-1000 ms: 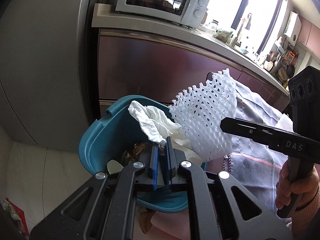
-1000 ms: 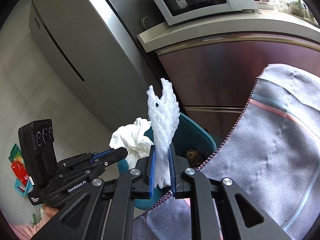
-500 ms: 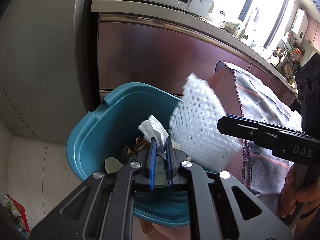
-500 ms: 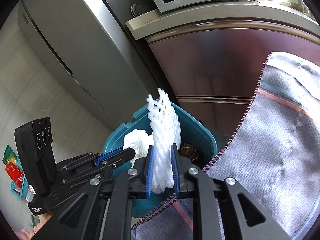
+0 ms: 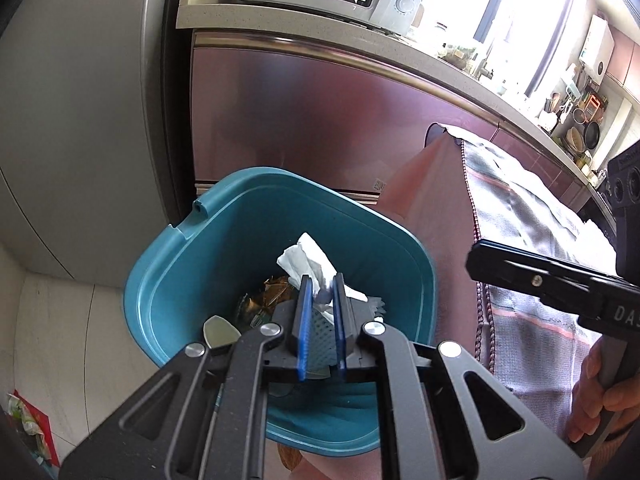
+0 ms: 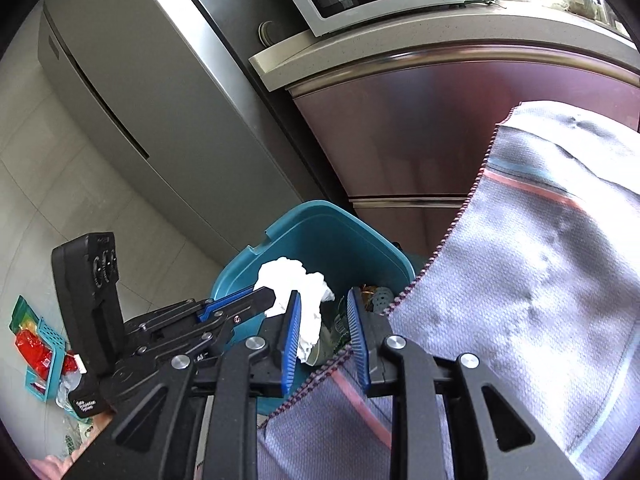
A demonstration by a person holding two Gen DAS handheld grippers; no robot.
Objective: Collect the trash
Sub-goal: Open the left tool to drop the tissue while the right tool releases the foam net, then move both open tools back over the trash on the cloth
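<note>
Now poised over teal bin (image 5: 160,292): left gripper (image 5: 320,300) clamped on white tissue (image 5: 308,260); right gripper (image 6: 323,316) spread wide, holding nothing, foam net released from it half a second ago, now unseen.

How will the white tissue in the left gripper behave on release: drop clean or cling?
Crumpled white tissue looks thin and floppy, so probably very light and slow to fall. Left gripper pinches it by one end above the teal bin; it may cling to a pad briefly. It should land inside, though it could sit on the trash pile rather than sink.
</note>
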